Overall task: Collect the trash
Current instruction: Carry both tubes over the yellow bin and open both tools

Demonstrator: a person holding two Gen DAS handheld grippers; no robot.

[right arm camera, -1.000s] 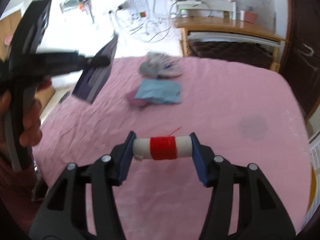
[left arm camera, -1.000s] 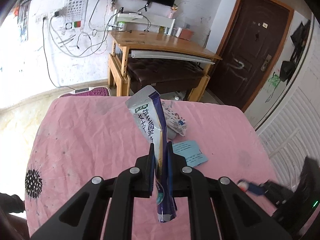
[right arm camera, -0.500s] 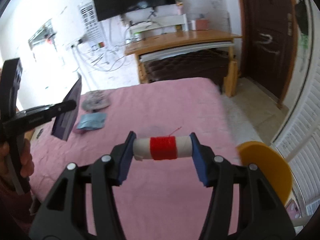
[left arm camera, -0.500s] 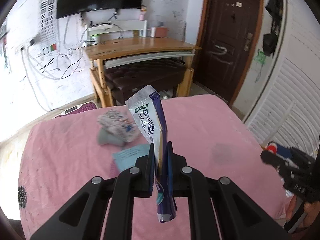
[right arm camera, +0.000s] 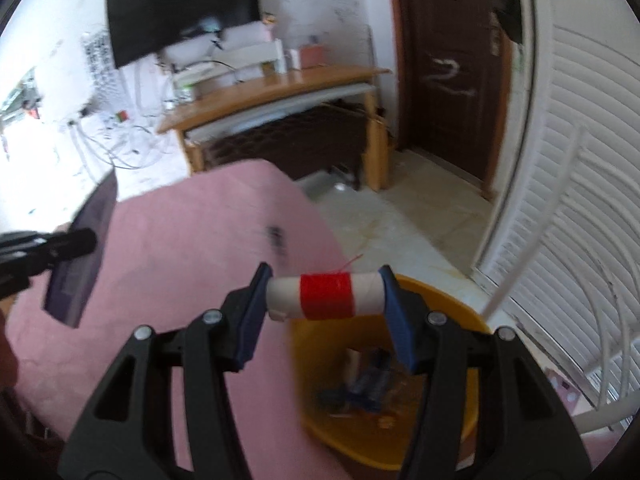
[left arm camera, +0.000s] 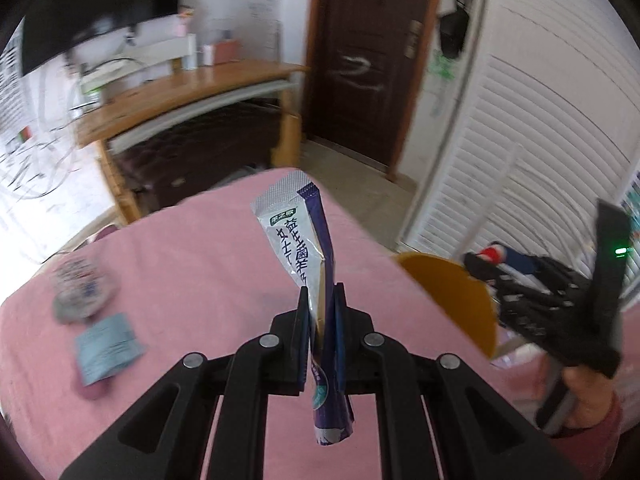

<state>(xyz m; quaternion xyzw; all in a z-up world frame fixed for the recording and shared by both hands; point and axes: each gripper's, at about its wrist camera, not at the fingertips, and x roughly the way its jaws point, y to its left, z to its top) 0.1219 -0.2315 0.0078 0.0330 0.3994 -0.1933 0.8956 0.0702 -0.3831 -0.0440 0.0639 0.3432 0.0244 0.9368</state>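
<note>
My left gripper (left arm camera: 322, 300) is shut on a purple and silver sachet (left arm camera: 304, 248) and holds it upright above the pink table (left arm camera: 192, 248). My right gripper (right arm camera: 326, 292) is shut on a white spool of red thread (right arm camera: 326, 296) and holds it over the near rim of a yellow bin (right arm camera: 472, 432) beside the table. The bin holds some dark scraps. The bin (left arm camera: 452, 296) and the right gripper (left arm camera: 492, 258) show at the right of the left wrist view. The left gripper with its sachet (right arm camera: 76, 256) shows at the left of the right wrist view.
A grey crumpled wrapper (left arm camera: 76, 292) and a light blue packet (left arm camera: 106, 342) lie on the table at the left. A wooden desk (right arm camera: 272, 96) and a dark door (right arm camera: 448, 68) stand beyond the table. White louvered doors (right arm camera: 560, 184) are at the right.
Both grippers have swung to the right with their loads. The yellow bin has come under the right gripper, and the table trash has slid to the left of the left view.
</note>
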